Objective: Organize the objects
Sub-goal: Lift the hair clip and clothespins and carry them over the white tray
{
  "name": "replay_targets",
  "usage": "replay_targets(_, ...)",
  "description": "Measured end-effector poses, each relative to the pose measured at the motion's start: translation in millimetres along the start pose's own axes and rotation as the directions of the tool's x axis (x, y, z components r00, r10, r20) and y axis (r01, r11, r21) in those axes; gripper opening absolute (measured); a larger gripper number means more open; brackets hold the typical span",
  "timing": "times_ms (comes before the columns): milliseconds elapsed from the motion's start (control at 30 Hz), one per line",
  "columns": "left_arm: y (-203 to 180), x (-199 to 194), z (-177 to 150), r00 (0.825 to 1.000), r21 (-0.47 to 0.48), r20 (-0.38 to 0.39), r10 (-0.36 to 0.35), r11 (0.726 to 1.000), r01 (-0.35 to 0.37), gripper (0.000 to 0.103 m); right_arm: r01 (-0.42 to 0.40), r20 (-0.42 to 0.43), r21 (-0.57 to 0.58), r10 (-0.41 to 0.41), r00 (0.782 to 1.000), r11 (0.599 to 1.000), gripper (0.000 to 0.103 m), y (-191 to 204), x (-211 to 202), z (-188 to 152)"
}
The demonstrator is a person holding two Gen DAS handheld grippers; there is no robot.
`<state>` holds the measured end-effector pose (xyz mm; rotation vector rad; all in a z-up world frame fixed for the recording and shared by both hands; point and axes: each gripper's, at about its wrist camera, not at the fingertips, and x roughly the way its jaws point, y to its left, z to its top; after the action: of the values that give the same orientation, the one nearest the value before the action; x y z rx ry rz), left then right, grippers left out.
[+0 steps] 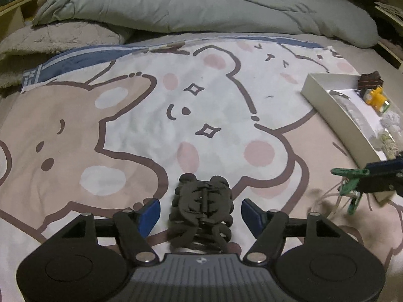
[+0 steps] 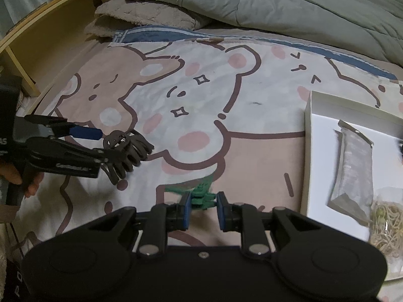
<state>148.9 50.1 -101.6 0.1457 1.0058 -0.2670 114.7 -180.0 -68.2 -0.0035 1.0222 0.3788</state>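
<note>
Left gripper (image 1: 200, 214) spread wide, dark claw hair clip (image 1: 201, 211) lying between its blue pads, untouched, on the bear-print bed sheet (image 1: 141, 130). Right gripper (image 2: 201, 205) pinching a green clip (image 2: 201, 196) just above the sheet. White box (image 2: 308, 151) to the right holds a grey packet (image 2: 352, 171).

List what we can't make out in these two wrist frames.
- Hair clip, left wrist view: its near end is hidden behind the left claw body.
- Green item in the right claw, right wrist view: mostly covered by the pads; identity unclear.
- White box contents: cut off by the right edge in both views.
- Brown object beyond the box, left wrist view: too small.
</note>
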Motion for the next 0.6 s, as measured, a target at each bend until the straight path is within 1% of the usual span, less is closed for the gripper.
replay_targets(33,1,2,2,1.000,-0.010,-0.002,0.007,1.000,-0.007,0.069,-0.001,0.000,0.001,0.001,1.000,1.000,0.021,0,0,0)
replay_targets(67,2,3,3,1.000,-0.021,-0.006,0.014,1.000,-0.014,0.067,-0.003,0.000,-0.001,0.003,1.000,1.000,0.021,-1,0,0)
replay_targets(100,3,5,3,1.000,-0.033,-0.010,0.020,0.999,-0.021,0.062,-0.003,0.000,-0.003,0.003,1.000,1.000,0.021,-1,0,0)
replay_targets(133,4,6,4,1.000,-0.044,-0.013,0.021,0.999,-0.021,0.060,-0.004,-0.001,-0.004,0.004,1.000,1.000,0.021,0,1,-1)
replay_targets(200,7,8,6,1.000,-0.074,-0.015,0.007,0.997,-0.008,0.049,-0.006,-0.003,-0.004,0.006,1.000,1.000,0.021,-1,2,0)
replay_targets(233,8,8,6,1.000,-0.085,-0.015,-0.002,0.996,0.001,0.046,-0.007,-0.004,-0.003,0.007,1.000,1.000,0.021,-2,2,-1)
replay_targets(267,9,8,7,1.000,-0.095,-0.015,-0.006,0.995,0.005,0.046,-0.007,-0.005,-0.001,0.007,1.000,1.000,0.021,-3,3,0)
replay_targets(400,7,2,10,1.000,-0.106,0.005,0.018,0.994,-0.017,0.046,-0.006,-0.005,0.012,0.006,1.000,1.000,0.021,-6,3,1)
replay_targets(600,7,-17,20,0.998,-0.150,0.070,0.005,0.989,0.006,0.045,-0.002,0.079,0.031,0.000,0.997,1.000,0.021,-14,-18,10)
